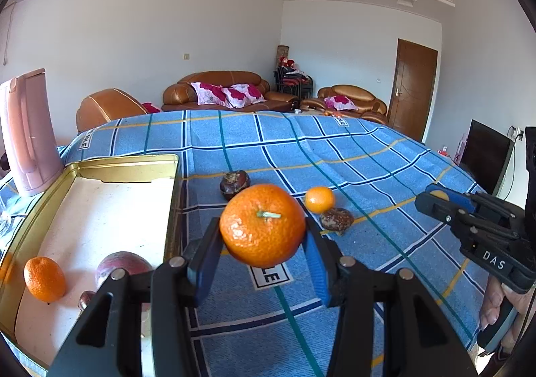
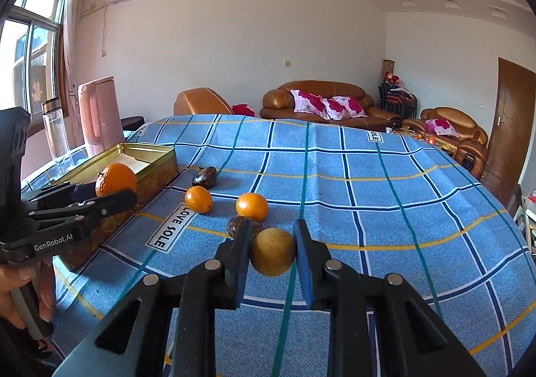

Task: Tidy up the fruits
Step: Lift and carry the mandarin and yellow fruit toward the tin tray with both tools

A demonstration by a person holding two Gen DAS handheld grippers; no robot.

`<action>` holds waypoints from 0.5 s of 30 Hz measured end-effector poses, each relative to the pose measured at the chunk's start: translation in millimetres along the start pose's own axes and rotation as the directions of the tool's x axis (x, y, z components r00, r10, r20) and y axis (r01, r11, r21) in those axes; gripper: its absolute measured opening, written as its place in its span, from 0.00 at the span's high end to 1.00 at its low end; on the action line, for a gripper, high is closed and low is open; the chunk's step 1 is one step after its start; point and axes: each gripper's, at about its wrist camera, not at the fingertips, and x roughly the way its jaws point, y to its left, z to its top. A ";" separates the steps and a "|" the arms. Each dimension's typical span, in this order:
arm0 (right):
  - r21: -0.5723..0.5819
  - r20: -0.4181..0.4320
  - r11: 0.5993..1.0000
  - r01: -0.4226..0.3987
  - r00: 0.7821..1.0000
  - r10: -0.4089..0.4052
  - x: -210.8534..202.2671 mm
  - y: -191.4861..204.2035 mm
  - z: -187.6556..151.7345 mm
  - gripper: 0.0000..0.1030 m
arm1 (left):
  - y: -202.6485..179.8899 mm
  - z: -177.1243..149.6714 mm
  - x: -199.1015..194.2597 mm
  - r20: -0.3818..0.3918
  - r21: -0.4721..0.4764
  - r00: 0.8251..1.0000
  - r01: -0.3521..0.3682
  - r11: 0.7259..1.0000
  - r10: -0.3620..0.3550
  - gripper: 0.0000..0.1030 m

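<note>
Left wrist view: my left gripper (image 1: 264, 238) has its jaws pinching a tangerine (image 1: 263, 225), raised beside the gold tin (image 1: 127, 164) to drop it in. My right gripper (image 2: 272, 251) jaws bracket a yellow fruit (image 2: 273, 252) on the worktop (image 2: 402, 209); contact unclear.

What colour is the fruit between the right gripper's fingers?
Yellowish-brown fruit, seen best in the right wrist view.
</note>
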 end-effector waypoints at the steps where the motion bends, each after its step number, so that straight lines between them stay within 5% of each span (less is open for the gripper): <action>1: -0.001 0.006 1.000 -0.003 1.000 0.003 0.5 1.2 0.8 0.74 | 0.1 -0.1 -1.2 0.006 -0.001 1.000 -0.003 1.000 0.003 0.52; 15: -0.014 0.106 0.999 -0.044 0.993 0.046 0.2 20.5 11.0 0.74 | -2.0 -1.4 -16.8 0.089 0.014 0.995 -0.052 0.999 0.051 0.52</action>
